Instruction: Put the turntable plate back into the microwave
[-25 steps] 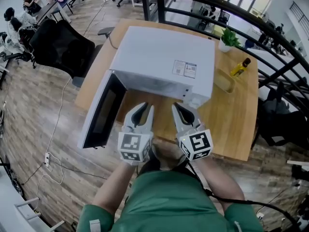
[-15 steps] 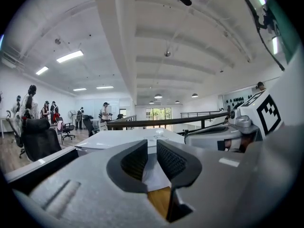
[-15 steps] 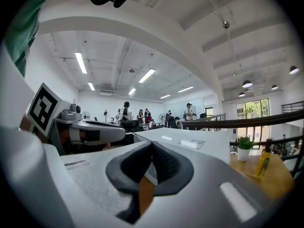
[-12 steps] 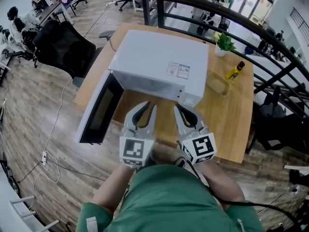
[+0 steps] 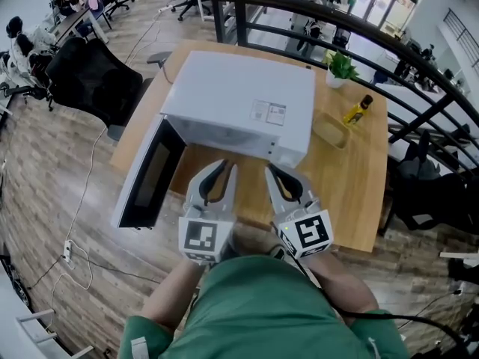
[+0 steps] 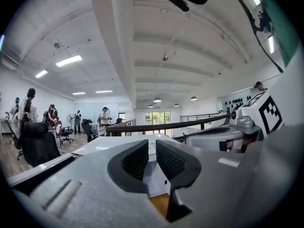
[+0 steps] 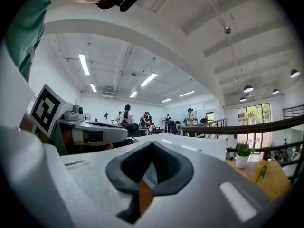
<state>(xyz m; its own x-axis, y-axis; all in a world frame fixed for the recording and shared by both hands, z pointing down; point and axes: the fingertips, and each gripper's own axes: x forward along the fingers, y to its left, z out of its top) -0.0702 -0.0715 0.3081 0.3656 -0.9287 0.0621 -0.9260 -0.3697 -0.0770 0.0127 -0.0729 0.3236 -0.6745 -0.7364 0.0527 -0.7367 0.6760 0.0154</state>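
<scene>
The white microwave (image 5: 239,99) stands on the wooden table (image 5: 352,193), its door (image 5: 146,174) swung open to the left. No turntable plate shows in any view. My left gripper (image 5: 225,167) hovers level in front of the microwave's opening. Its jaws are closing, with a narrow gap and nothing between them (image 6: 152,146). Just to its right, my right gripper (image 5: 272,168) is shut and empty (image 7: 152,146), in front of the microwave's right front corner. From the head view the microwave's inside is hidden.
A potted plant (image 5: 340,67), a yellow bottle (image 5: 356,111) and a clear container (image 5: 329,132) sit on the table right of the microwave. A black railing (image 5: 359,28) runs behind the table. A black office chair (image 5: 90,73) stands to the left.
Both grippers have risen a little in front of the microwave. The left gripper's jaws have narrowed. The right gripper stays shut.
</scene>
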